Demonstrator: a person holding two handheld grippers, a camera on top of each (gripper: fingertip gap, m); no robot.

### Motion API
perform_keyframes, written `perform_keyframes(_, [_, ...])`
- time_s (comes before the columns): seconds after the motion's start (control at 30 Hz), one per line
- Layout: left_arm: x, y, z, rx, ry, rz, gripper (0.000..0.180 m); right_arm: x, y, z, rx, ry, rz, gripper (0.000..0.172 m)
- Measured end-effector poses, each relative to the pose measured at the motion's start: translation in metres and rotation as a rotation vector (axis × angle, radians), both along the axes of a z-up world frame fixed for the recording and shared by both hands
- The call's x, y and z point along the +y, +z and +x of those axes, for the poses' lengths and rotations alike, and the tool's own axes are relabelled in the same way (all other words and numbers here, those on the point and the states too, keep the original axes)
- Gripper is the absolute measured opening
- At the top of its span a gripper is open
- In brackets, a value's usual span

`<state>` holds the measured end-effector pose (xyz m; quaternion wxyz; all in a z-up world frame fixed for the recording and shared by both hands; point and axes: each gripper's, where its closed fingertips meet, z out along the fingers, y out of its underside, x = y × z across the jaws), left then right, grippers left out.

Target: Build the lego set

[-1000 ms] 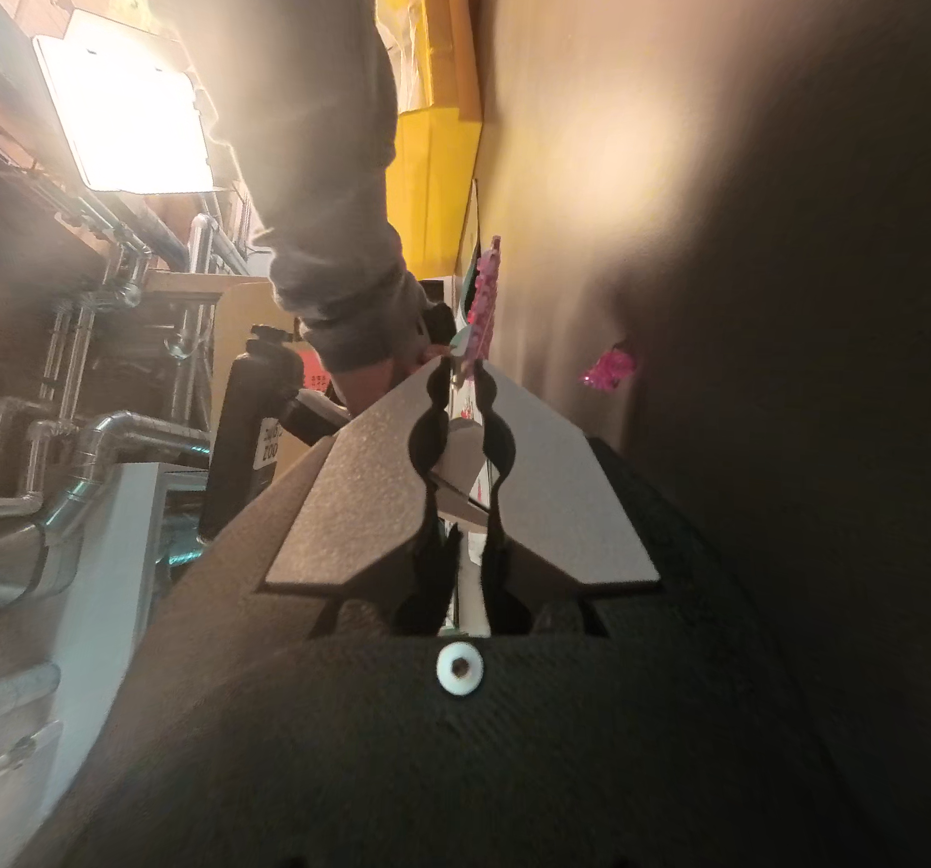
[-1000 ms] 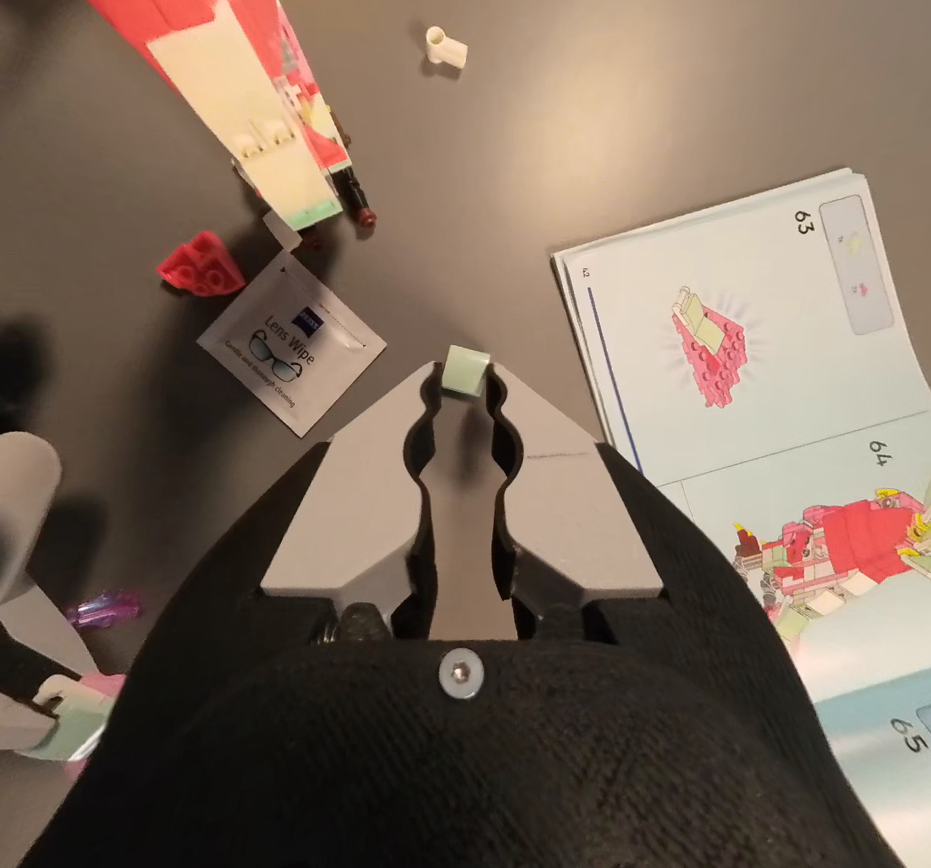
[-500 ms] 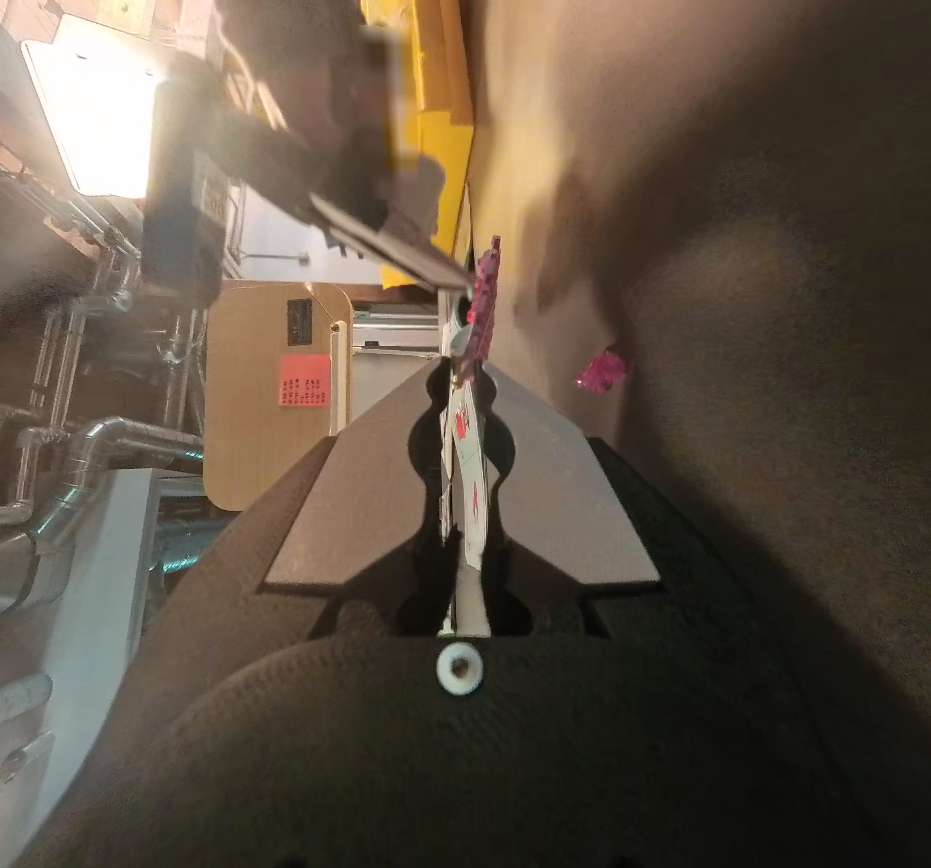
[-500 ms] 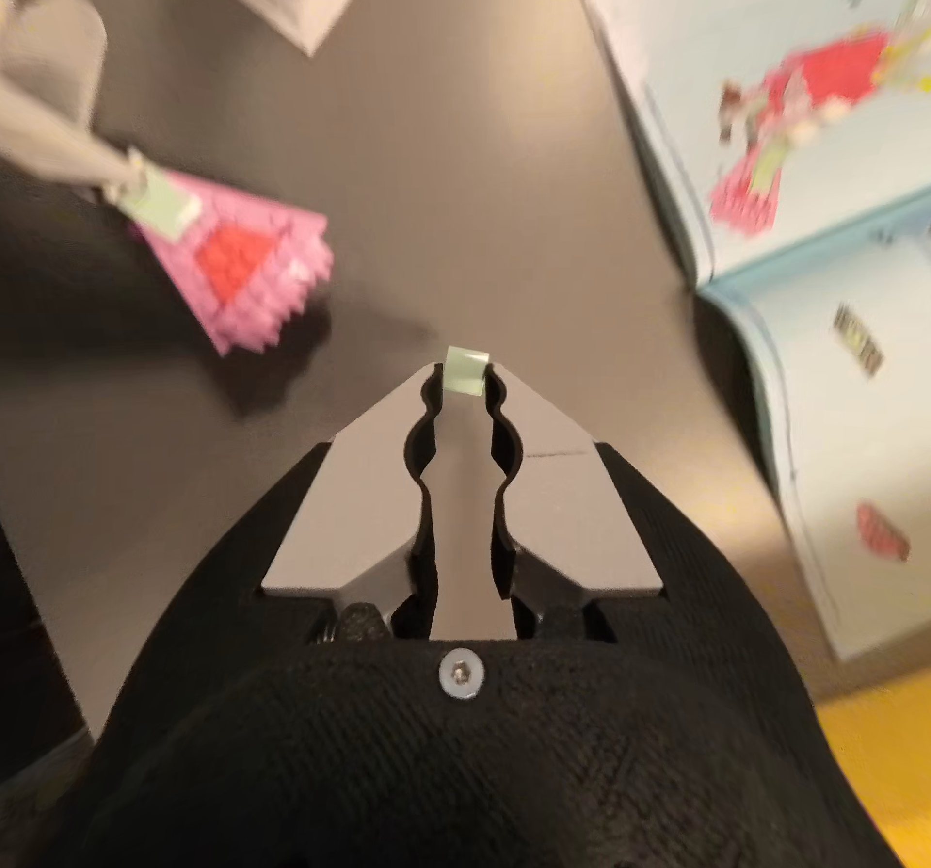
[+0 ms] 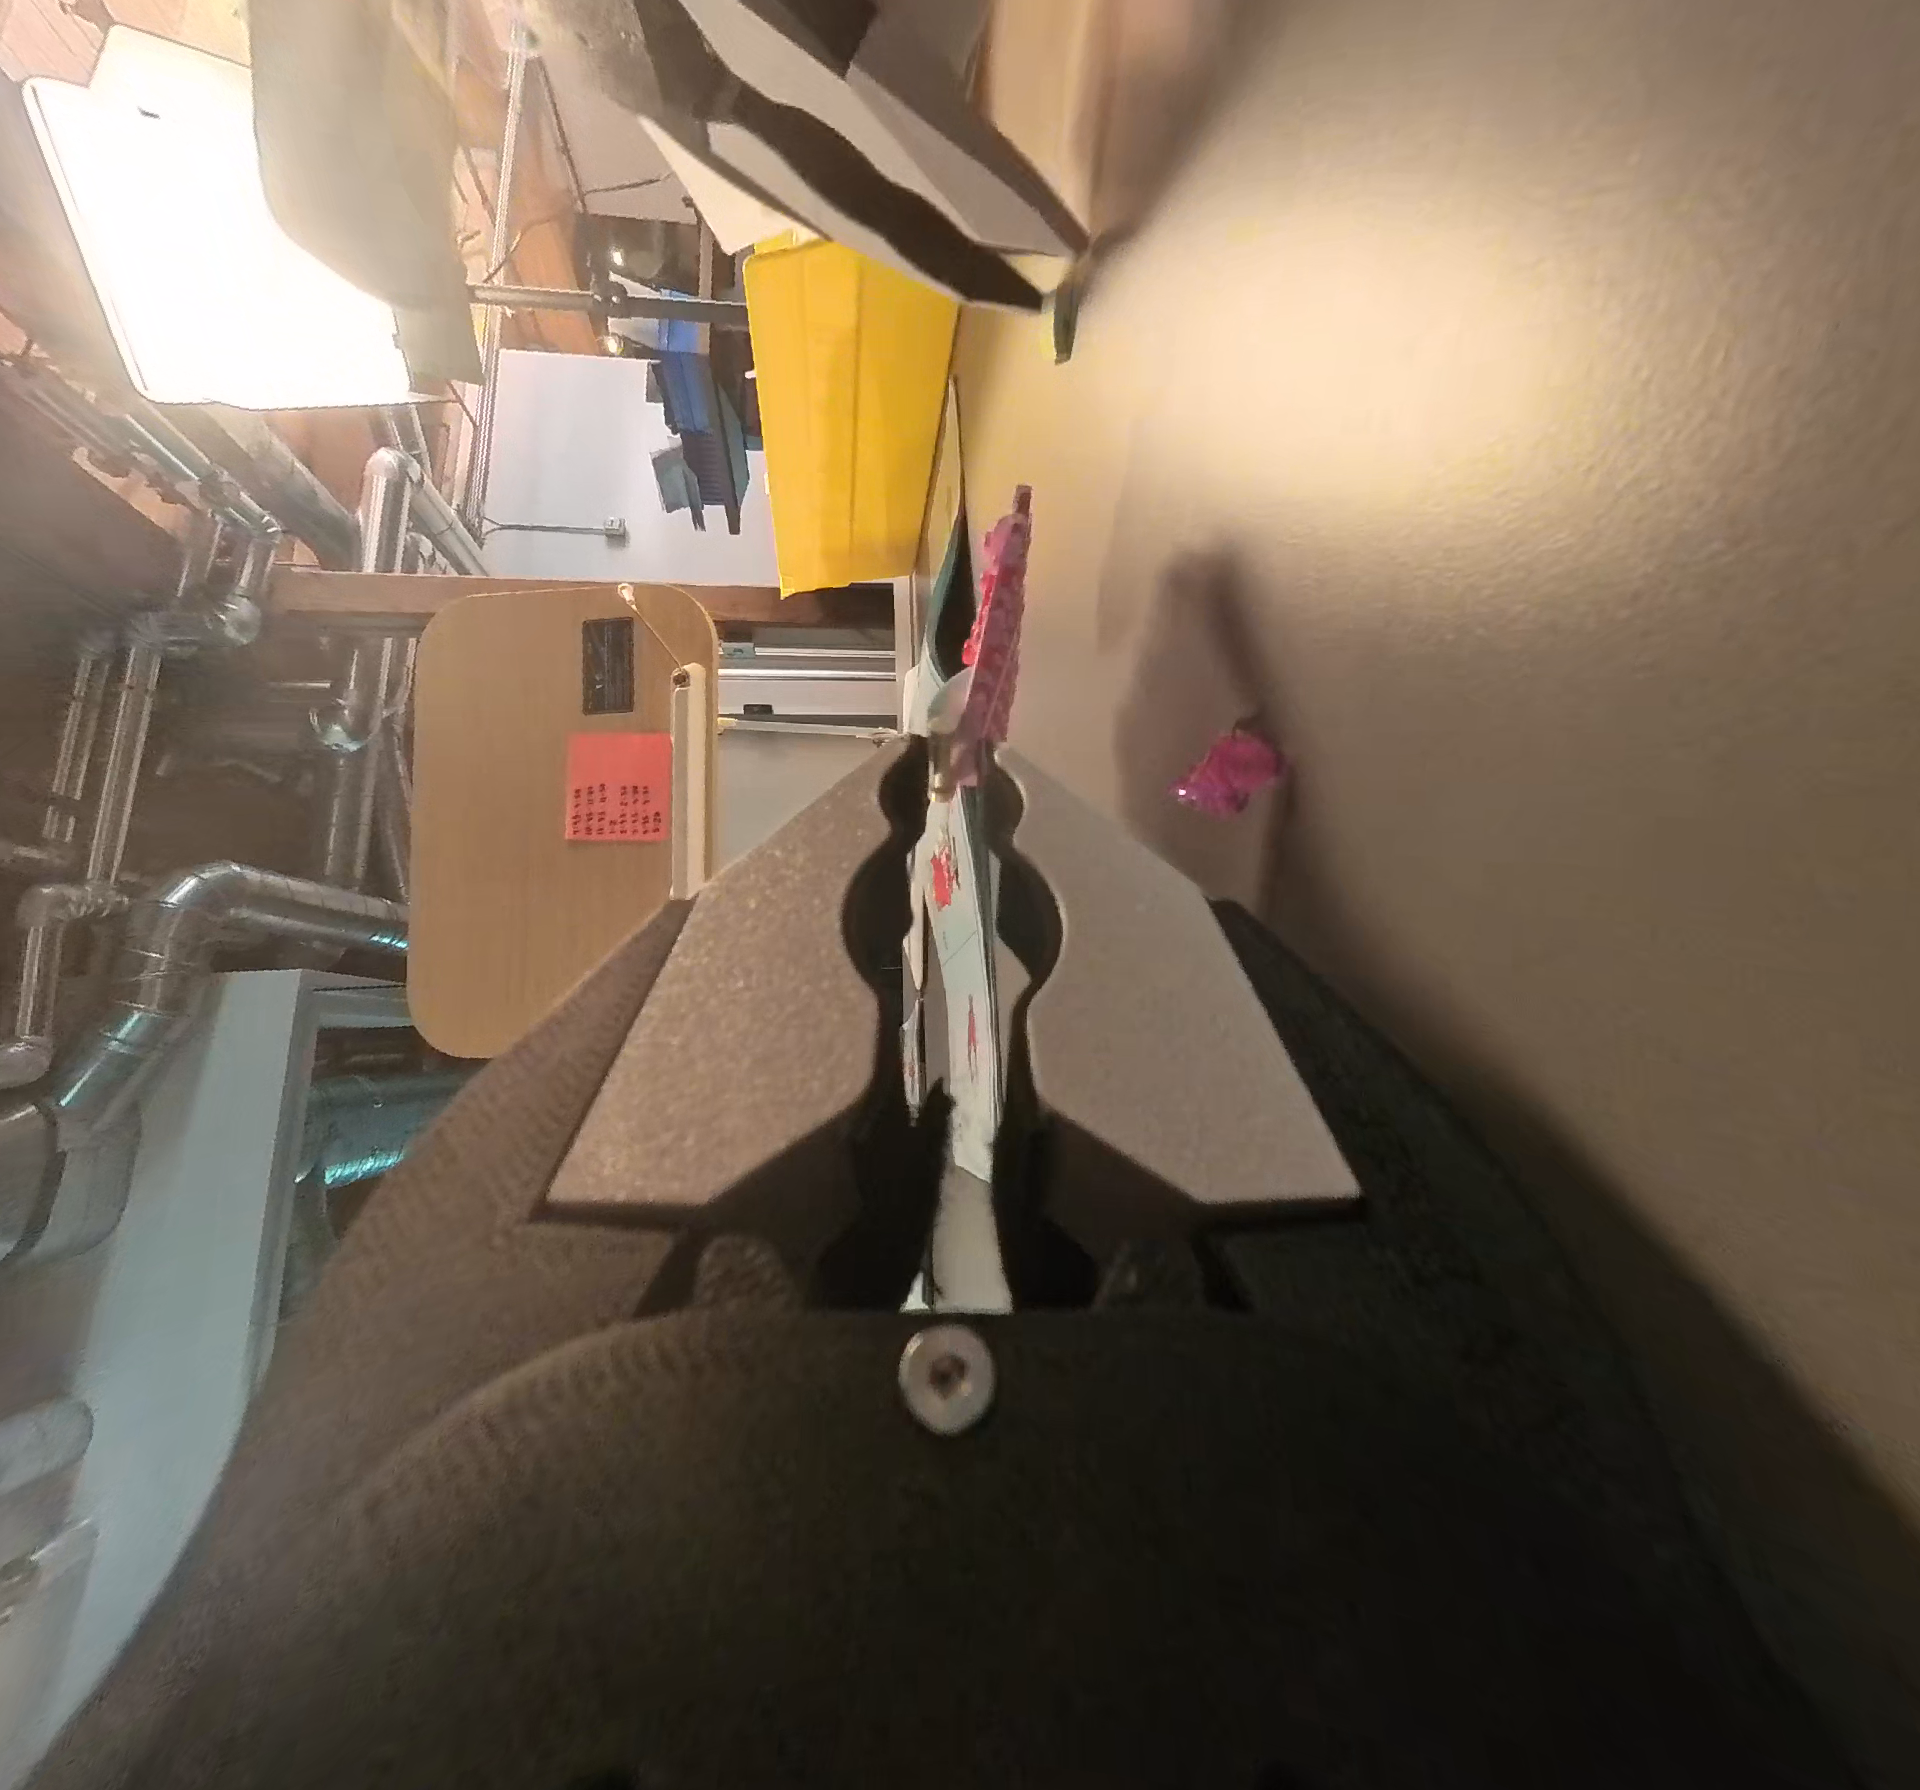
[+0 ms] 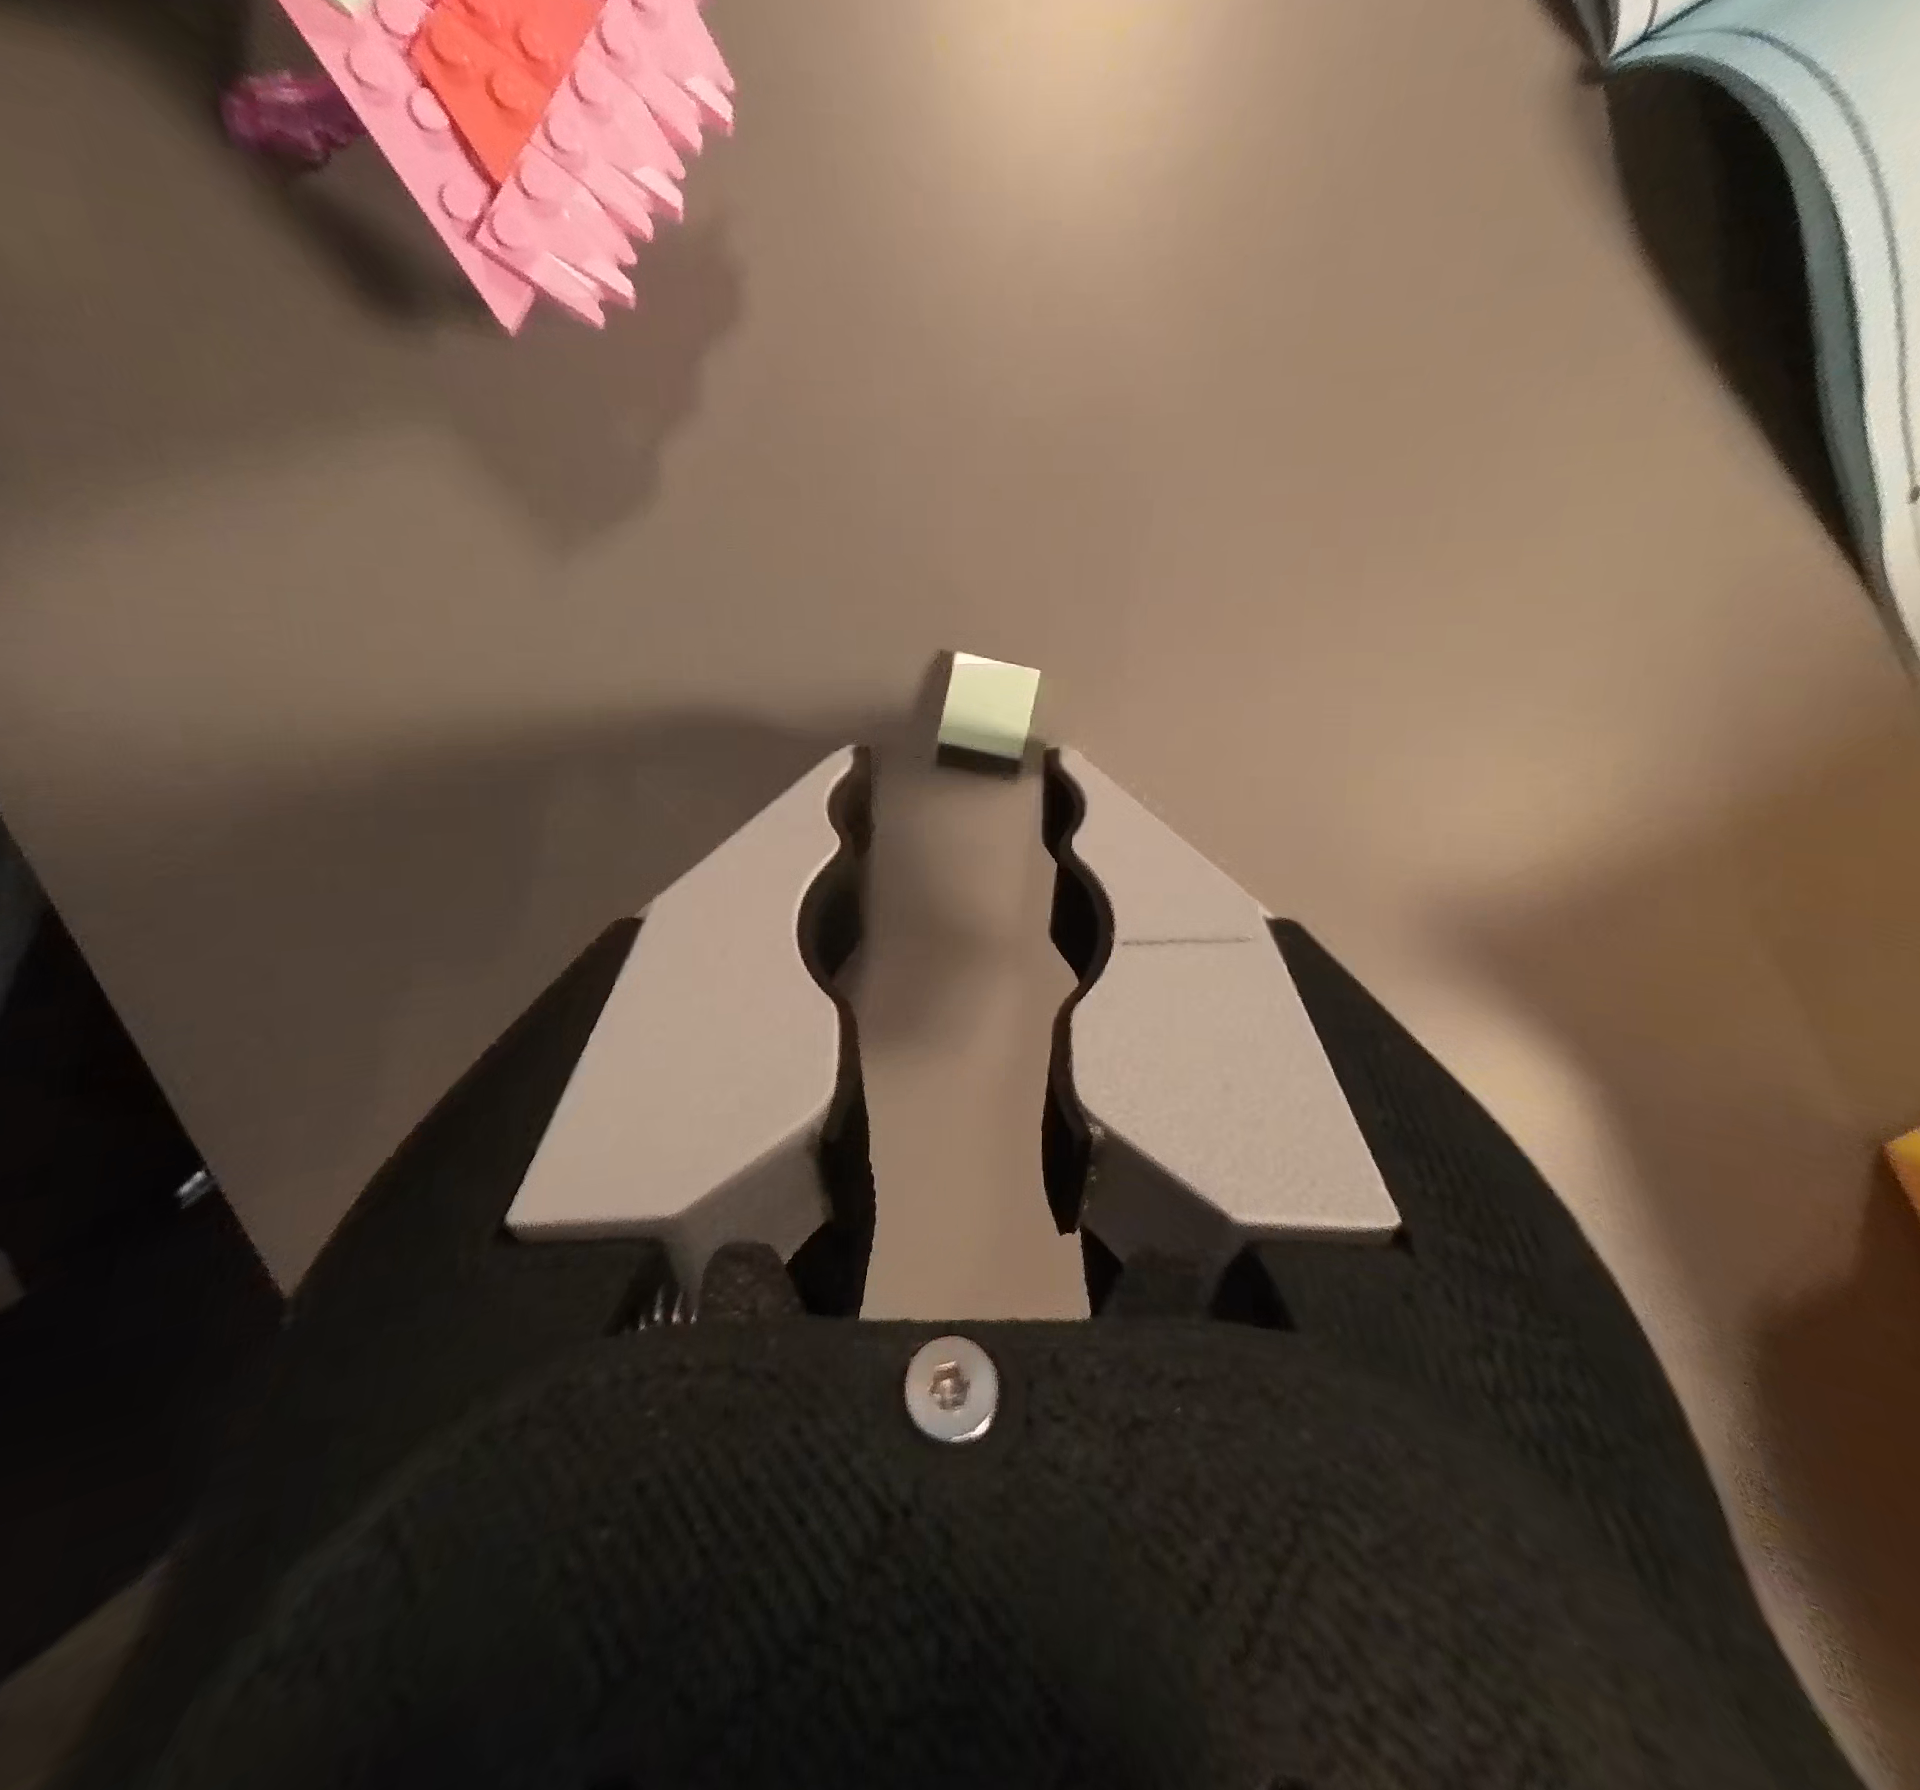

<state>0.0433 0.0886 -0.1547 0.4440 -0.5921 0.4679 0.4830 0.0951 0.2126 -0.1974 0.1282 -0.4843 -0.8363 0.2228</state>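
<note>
The right gripper (image 6: 954,753), jaws spread, hovers with a pale-green brick (image 6: 985,714) just past its fingertips; the left gripper (image 5: 961,769) pinches a pink brick plate (image 5: 997,639) edge-on.

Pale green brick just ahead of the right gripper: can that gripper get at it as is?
Probably yes. The right gripper is open, and the pale green brick lies on bare table just past its fingertips, roughly in line with the gap. Nothing stands between them.
</note>
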Motion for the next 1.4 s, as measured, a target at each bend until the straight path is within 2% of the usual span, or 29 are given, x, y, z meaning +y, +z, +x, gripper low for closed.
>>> perform_keyframes(0.13, [0.000, 0.000, 0.000, -0.004, 0.001, 0.001, 0.008, -0.036, 0.007, 0.005, -0.025, 0.071, -0.181, 0.031])
perform_keyframes(0.2, [0.000, 0.000, -0.001, -0.006, 0.002, -0.001, 0.008, -0.045, 0.018, 0.000, 0.022, 0.115, -0.217, 0.031])
perform_keyframes(0.27, [0.000, 0.000, -0.001, -0.008, 0.001, 0.000, 0.008, -0.040, 0.025, -0.009, 0.081, 0.154, -0.187, 0.032])
perform_keyframes(0.33, [0.000, 0.000, -0.001, -0.008, 0.001, 0.000, 0.008, -0.043, 0.025, -0.012, 0.112, 0.263, -0.149, 0.037])
perform_keyframes(0.47, [0.000, -0.001, -0.001, -0.007, 0.002, -0.002, 0.008, -0.052, 0.008, -0.008, 0.072, 0.496, -0.014, 0.041])
perform_keyframes(0.57, [0.000, 0.000, -0.001, -0.003, 0.003, 0.000, 0.008, -0.050, 0.002, -0.012, 0.014, 0.520, 0.012, 0.033])
perform_keyframes(0.63, [0.000, 0.000, -0.001, -0.003, 0.002, 0.004, 0.008, -0.048, 0.000, -0.013, -0.018, 0.519, 0.005, 0.015])
perform_keyframes(0.73, [0.000, 0.002, 0.001, 0.004, -0.009, 0.013, 0.007, -0.047, 0.005, -0.011, -0.080, 0.525, -0.005, 0.014])
perform_keyframes(0.87, [-0.002, 0.008, 0.009, 0.032, -0.043, 0.048, 0.008, -0.084, 0.056, -0.029, 0.081, 0.583, -0.139, 0.014])
perform_keyframes(0.93, [-0.002, 0.010, 0.013, 0.049, -0.060, 0.065, 0.008, -0.104, 0.071, -0.032, 0.126, 0.654, -0.153, 0.015])
perform_keyframes(1.1, [-0.004, 0.016, 0.017, 0.051, -0.079, 0.098, 0.008, -0.123, 0.065, -0.030, 0.097, 0.792, -0.028, 0.015])
perform_keyframes(1.4, [-0.007, 0.029, 0.016, 0.046, -0.076, 0.170, 0.008, -0.128, 0.068, -0.034, 0.076, 0.803, 0.011, 0.015])
